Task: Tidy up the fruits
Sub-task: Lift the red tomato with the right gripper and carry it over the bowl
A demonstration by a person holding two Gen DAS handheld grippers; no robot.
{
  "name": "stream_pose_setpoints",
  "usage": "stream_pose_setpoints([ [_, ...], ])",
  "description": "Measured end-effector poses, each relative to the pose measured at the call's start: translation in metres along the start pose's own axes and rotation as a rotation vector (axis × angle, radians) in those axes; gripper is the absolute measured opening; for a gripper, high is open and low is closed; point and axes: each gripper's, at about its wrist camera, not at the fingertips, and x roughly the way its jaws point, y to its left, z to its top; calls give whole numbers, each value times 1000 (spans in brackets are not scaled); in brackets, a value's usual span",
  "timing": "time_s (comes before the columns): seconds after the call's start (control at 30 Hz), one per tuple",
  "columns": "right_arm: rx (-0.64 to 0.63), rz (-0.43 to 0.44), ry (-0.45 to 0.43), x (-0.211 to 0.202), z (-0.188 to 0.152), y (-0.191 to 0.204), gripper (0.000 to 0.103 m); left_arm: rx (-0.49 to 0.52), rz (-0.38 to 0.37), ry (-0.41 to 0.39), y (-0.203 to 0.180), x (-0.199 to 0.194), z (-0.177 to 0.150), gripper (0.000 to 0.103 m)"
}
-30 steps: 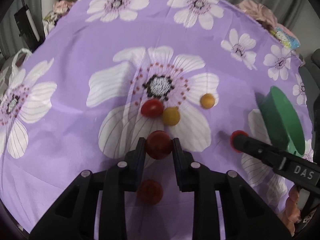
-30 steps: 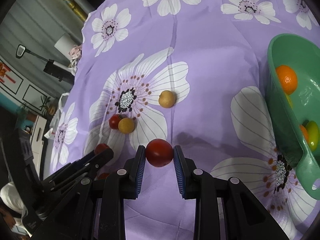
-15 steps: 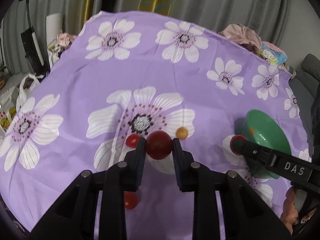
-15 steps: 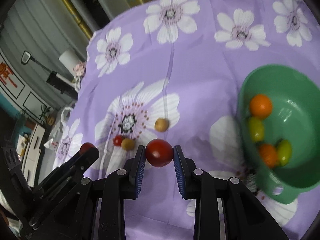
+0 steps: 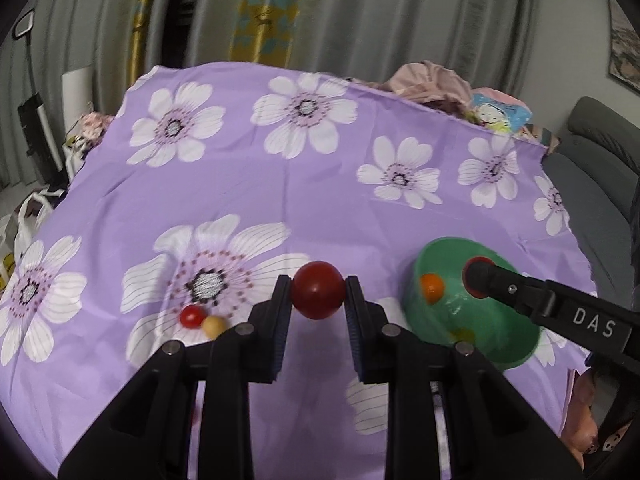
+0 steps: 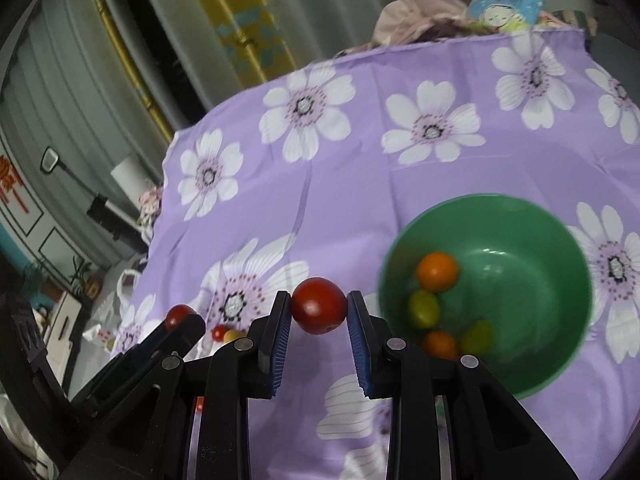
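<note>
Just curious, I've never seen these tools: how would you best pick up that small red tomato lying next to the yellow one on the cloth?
Pinch the small red tomato across its round middle, coming from above. The yellow one touches its right side, so one finger should go in front and one behind.

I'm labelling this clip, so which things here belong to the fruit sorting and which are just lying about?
Job:
- left gripper with red tomato
- right gripper with red tomato
- green bowl
- small red tomato and yellow one on the cloth

Lying about:
- pink clothes
- cartoon packet
- grey sofa
</note>
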Motion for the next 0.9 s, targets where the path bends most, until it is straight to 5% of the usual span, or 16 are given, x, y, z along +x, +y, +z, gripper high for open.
stream_pose_setpoints([
  [0.53,132,-66,-104,-39,11,-57,31,97,-107,-6,-73,8,7,26],
  [0.9,243,-118,-54,-35,11,-100,31,138,-197,81,-107,36,1,26],
])
